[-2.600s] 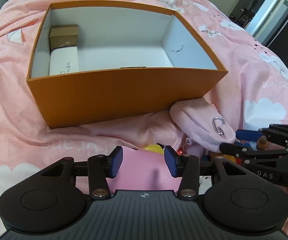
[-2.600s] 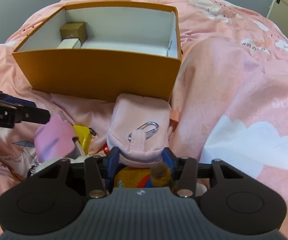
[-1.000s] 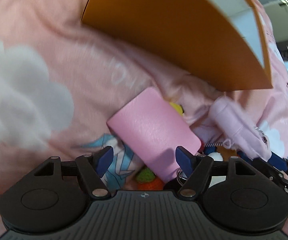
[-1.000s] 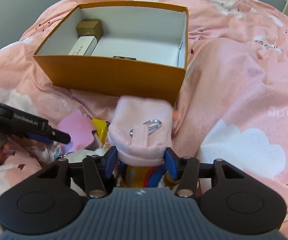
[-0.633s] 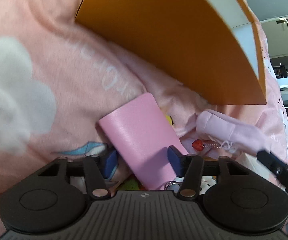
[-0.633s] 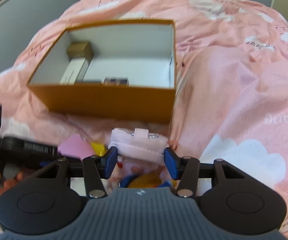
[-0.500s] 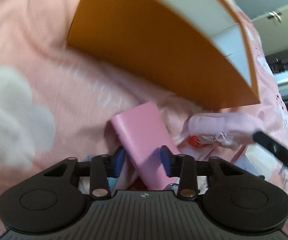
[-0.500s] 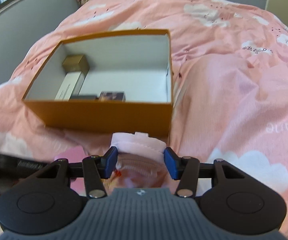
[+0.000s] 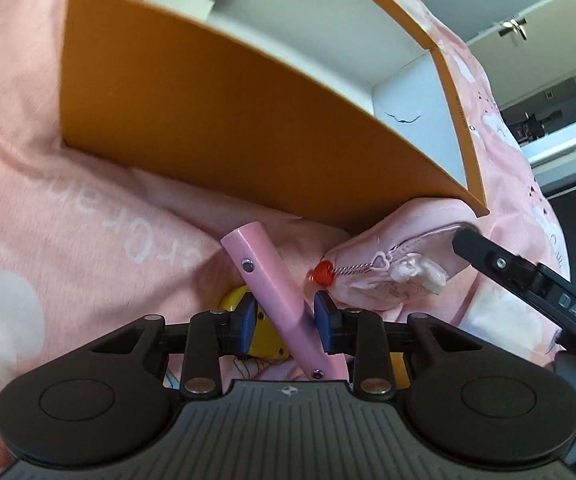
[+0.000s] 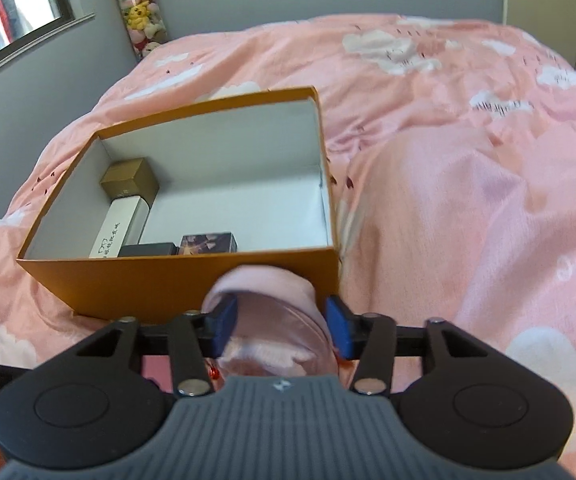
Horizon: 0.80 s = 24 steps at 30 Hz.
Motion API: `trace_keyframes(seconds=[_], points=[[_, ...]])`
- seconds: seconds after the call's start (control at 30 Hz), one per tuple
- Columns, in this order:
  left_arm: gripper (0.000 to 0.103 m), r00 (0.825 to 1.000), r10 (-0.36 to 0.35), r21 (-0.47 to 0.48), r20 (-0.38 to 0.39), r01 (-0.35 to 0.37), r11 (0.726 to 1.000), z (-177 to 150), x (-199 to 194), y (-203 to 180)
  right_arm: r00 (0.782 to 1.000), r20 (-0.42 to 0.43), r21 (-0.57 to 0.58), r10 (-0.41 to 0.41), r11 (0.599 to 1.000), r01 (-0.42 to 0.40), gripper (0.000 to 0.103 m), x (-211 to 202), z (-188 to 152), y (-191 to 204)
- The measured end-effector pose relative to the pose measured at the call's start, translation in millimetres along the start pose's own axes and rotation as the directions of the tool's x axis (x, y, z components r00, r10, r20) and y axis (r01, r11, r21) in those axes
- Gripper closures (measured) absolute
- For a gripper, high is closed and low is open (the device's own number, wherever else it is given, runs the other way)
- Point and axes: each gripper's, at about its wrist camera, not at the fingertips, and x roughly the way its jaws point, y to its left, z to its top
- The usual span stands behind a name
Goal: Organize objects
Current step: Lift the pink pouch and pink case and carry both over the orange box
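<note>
An open orange box [image 10: 191,286] with a white inside sits on the pink bed; it also shows in the left wrist view [image 9: 223,120]. My left gripper [image 9: 283,322] is shut on a flat pink case [image 9: 271,280], held edge-on and tilted, just in front of the box's near wall. My right gripper [image 10: 281,326] is shut on a soft pink zip pouch [image 10: 263,284] and holds it lifted at the box's near right corner. The pouch [image 9: 400,252] with its red heart zip pull [image 9: 322,274] also shows in the left wrist view.
Inside the box lie a gold box [image 10: 129,184], a long white box [image 10: 117,230], a black box [image 10: 147,249] and a dark printed box [image 10: 207,243]. A yellow toy [image 9: 263,340] lies under my left gripper. Pink cloud-print bedding [image 10: 468,208] spreads all round.
My left gripper has shut on the pink case and lifted it, turning it edge-on. My right gripper has raised the pouch off the pile toward the box's near wall.
</note>
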Motion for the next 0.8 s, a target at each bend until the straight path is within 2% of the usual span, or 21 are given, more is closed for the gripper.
trace_keyframes(seconds=[0.13,0.3,0.47,0.5,0.53,0.57,0.67,0.8], points=[[0.070,1.000,0.006,0.036,0.007,-0.006,0.999,0,0,-3,1.000,-0.023,-0.005,0.022,1.000,-0.022,0.042,-10,-12,-5],[0.072,1.000,-0.003,0.073,0.016,0.002,0.997,0,-5,-6,0.995,-0.098,-0.183,-0.005,0.983,-0.013,0.042,5,-31,5],[0.078,0.999,-0.018,0.100,0.035,0.014,0.995,2,-11,-4,0.998,-0.066,-0.255,-0.003,0.967,-0.014,0.043,23,-30,3],[0.078,0.999,-0.017,0.100,0.032,0.014,0.995,3,-11,-3,0.998,-0.066,-0.251,0.011,0.968,-0.027,0.045,27,-29,1],[0.079,0.999,-0.016,0.099,0.029,0.013,0.995,3,-12,-2,0.997,-0.069,-0.239,0.030,0.970,-0.045,0.055,30,-29,-1],[0.079,0.999,-0.015,0.101,0.028,0.012,0.995,2,-13,-1,0.997,-0.070,-0.230,0.036,0.972,-0.051,0.059,34,-29,-2],[0.079,0.999,-0.015,0.114,0.030,0.012,0.993,1,-16,-3,0.999,-0.048,-0.242,0.007,0.970,-0.019,0.073,34,-33,-1],[0.081,0.999,-0.029,0.123,0.037,0.024,0.992,1,-20,-4,0.999,-0.035,-0.233,0.003,0.972,-0.011,0.080,20,-33,0]])
